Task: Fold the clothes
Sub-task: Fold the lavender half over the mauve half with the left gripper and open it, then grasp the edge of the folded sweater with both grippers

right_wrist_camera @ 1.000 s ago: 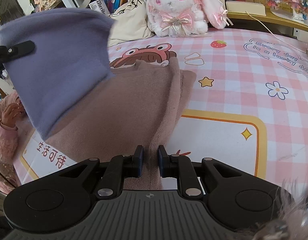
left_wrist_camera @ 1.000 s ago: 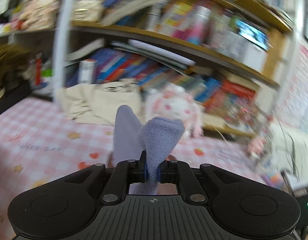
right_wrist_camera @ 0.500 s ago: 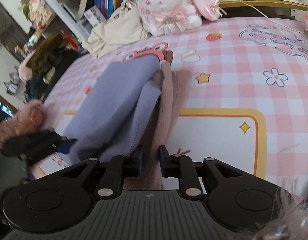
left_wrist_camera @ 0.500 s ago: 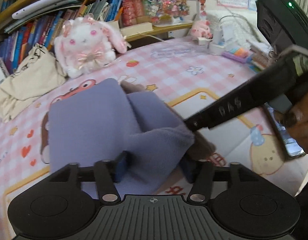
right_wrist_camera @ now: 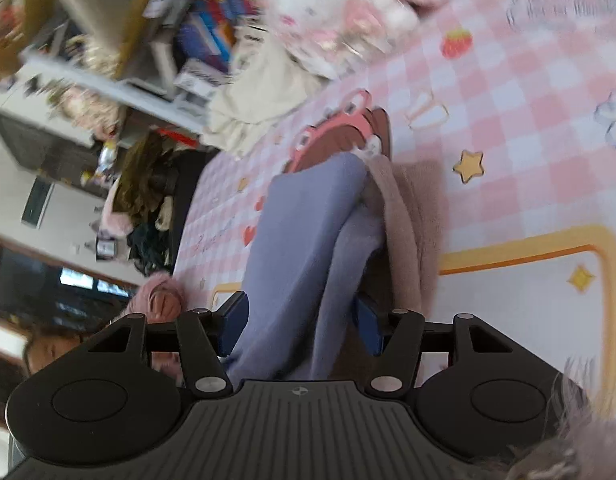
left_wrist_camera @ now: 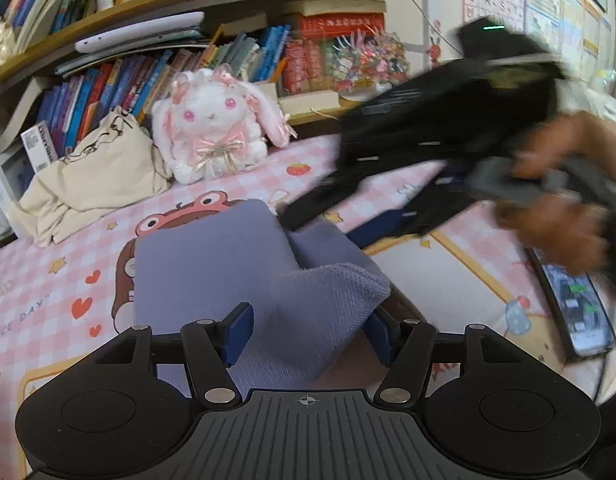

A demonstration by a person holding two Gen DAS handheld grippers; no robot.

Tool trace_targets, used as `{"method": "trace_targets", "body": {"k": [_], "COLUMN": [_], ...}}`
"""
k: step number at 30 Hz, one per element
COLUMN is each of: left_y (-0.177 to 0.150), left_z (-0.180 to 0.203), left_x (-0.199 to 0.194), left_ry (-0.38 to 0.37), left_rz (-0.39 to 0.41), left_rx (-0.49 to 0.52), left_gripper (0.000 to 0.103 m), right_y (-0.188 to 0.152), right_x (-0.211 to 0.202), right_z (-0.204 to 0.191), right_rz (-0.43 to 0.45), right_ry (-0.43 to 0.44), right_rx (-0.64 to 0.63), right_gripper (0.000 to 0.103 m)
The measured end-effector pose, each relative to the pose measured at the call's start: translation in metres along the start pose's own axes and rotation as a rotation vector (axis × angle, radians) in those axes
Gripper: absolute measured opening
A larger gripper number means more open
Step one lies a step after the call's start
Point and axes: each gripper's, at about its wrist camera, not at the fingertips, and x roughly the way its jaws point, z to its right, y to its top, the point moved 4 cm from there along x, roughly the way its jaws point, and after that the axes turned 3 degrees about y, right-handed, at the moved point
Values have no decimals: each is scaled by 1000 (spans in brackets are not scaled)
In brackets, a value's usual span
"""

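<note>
Garment: a lavender knit garment [left_wrist_camera: 211, 280] lies folded on the tabletop [left_wrist_camera: 59, 280], its upper layer doubled back toward the camera with a ribbed hem showing at the near right corner.
Second garment: a dusty-pink fleece piece [right_wrist_camera: 408, 216] lies under the lavender one and sticks out along its right edge in the right wrist view.
Left gripper: the left gripper [left_wrist_camera: 308, 332] has its blue-padded fingers [left_wrist_camera: 237, 334] spread wide on either side of the folded corner; the cloth sits between them, not pinched.
Right gripper: the right gripper [right_wrist_camera: 299, 326] is likewise spread wide, one pad on each side of the lavender fold and neither pressing it; in the left wrist view it is a blurred black body over the far right of the garment, held by a hand [left_wrist_camera: 556, 216].
Surface: pink-and-white check cover with stars, hearts, a strawberry and a frog cartoon [left_wrist_camera: 195, 210] partly covered by the lavender cloth.
Behind: a white plush rabbit [left_wrist_camera: 215, 128] with pink bows and a cream cloth bag [left_wrist_camera: 91, 176] sit against the bookshelf [left_wrist_camera: 155, 4].
Right edge: a phone [left_wrist_camera: 576, 312] lies on the tabletop, screen lit.
</note>
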Motion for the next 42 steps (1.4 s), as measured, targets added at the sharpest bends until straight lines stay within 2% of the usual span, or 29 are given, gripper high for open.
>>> {"method": "trace_targets", "body": {"k": [4, 5, 6, 8, 12, 15, 17, 18, 19, 21, 26, 29, 31, 33, 34, 35, 37, 38, 42], "left_y": [-5, -6, -8, -10, -6, -5, -5, -5, -5, -5, -11, -14, -14, -15, -17, -19, -25, -29, -39], "left_z": [5, 6, 5, 4, -5, -14, -20, -23, -27, -36, -73, -85, -90, -85, -83, -81, -77, -75, -80], "left_x": [0, 1, 3, 5, -6, -16, -22, -26, -31, -42, -54, -49, -44, -36, -32, -26, -17, -12, -5], "left_ry": [-20, -23, -22, -23, -38, -42, -45, -46, -48, -44, -4, 0, -9, -39, -59, -82, -123, -129, -145], "left_rz": [-9, -16, -23, -31, 10, 32, 47, 52, 55, 75, 130, 131, 129, 115, 105, 94, 69, 53, 25], "left_rx": [21, 24, 24, 17, -41, -92, -126, -144, -164, -202, -363, -401, -410, -398, -395, -396, -402, -412, -500], "left_gripper": [62, 62, 62, 62, 62, 67, 69, 69, 70, 70, 70, 66, 50, 40, 38, 36, 33, 32, 33], "right_y": [19, 18, 16, 13, 7, -1, 4, 7, 10, 14, 7, -13, -28, -37, -40, -43, -49, -51, -65], "right_x": [32, 34, 34, 35, 38, 49, 64, 68, 72, 60, 16, -5, -6, 2, 7, 11, 18, 22, -1], "right_z": [10, 1, -8, -28, -68, -73, -57, -48, -39, -31, -39, -60, -67, -60, -55, -53, -51, -50, -75], "right_rz": [2, 12, 23, 44, 86, 76, 18, -3, -23, 16, 104, 97, 29, -39, -63, -66, -68, -69, 3], "right_ry": [-17, -35, -53, -90, -164, -276, -358, -371, -381, -349, -339, -259, -194, -165, -159, -176, -214, -233, -170], "right_rx": [46, -35, -125, -304, -663, -808, -786, -743, -696, -602, -533, -544, -500, -408, -361, -360, -368, -372, -503], "right_gripper": [54, 50, 37, 22, 19, 19, 31, 39, 42, 45, 47, 47, 47, 47, 47, 44, 30, 14, 10]}}
